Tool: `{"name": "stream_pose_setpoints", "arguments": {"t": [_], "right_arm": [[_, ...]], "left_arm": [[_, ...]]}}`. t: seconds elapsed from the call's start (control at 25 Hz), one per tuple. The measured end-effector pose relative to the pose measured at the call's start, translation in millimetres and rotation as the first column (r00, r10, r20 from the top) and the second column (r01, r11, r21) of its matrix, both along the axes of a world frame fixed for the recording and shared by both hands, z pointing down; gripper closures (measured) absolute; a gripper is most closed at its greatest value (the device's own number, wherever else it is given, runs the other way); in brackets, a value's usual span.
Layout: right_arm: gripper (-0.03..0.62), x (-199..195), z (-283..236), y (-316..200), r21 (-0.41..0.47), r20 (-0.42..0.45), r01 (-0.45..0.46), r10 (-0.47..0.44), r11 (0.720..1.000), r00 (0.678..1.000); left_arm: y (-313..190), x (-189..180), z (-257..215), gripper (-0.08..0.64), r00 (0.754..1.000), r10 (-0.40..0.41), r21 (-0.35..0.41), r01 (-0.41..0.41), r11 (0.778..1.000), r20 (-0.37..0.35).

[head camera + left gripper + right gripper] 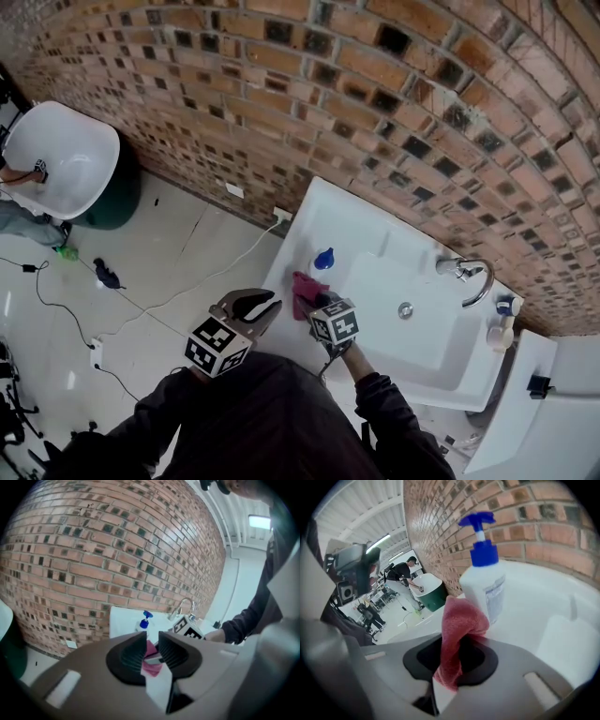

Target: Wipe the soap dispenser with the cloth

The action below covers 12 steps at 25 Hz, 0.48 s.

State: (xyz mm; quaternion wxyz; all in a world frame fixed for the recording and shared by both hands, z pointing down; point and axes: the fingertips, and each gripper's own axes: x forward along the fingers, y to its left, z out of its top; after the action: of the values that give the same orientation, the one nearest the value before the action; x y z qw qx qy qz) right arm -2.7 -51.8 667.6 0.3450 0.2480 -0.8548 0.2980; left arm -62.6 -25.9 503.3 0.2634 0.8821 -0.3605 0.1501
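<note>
A white soap dispenser (322, 261) with a blue pump stands on the left rim of the white sink (309, 217), close to the brick wall. My right gripper (315, 298) is shut on a red cloth (303, 286) just in front of the bottle. In the right gripper view the cloth (458, 625) bulges out of the gripper (457, 644), a little short of the dispenser (485, 590). My left gripper (269, 305) hangs left of the sink, its jaws a narrow gap apart with nothing between them. In the left gripper view this gripper (151, 641) points at the dispenser (144, 621) and cloth (152, 668).
A chrome faucet (473, 272) and a drain (405, 309) lie to the right in the basin. Small white bottles (502, 323) stand by the faucet. The brick wall (375, 103) runs behind. Cables (56, 300) cross the floor, and a second basin (66, 155) stands far left.
</note>
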Motion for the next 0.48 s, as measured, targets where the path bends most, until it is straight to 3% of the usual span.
{"name": "stream_pose_setpoints", "arguments": {"t": [0.16, 0.36, 0.48], "right_arm": [[0.523, -1.8, 5.6, 0.9, -0.14, 0.077, -0.063, 0.074, 0.988, 0.994], [0.523, 21.3, -50.8, 7.1, -0.122, 0.206, -0.099, 0.122, 0.988, 0.971], [0.523, 46.8, -91.7, -9.3, -0.108, 0.3, -0.18, 0.205, 0.978, 0.932]], "left_arm": [[4.7, -1.3, 2.8, 0.476, 1.0, -0.01, -0.012, 0.01, 1.0, -0.007], [-0.8, 2.8, 6.6, 0.474, 1.0, 0.012, -0.013, -0.012, 1.0, -0.009], [-9.0, 9.9, 6.9, 0.472, 0.999, 0.038, -0.005, -0.038, 0.999, -0.01]]}}
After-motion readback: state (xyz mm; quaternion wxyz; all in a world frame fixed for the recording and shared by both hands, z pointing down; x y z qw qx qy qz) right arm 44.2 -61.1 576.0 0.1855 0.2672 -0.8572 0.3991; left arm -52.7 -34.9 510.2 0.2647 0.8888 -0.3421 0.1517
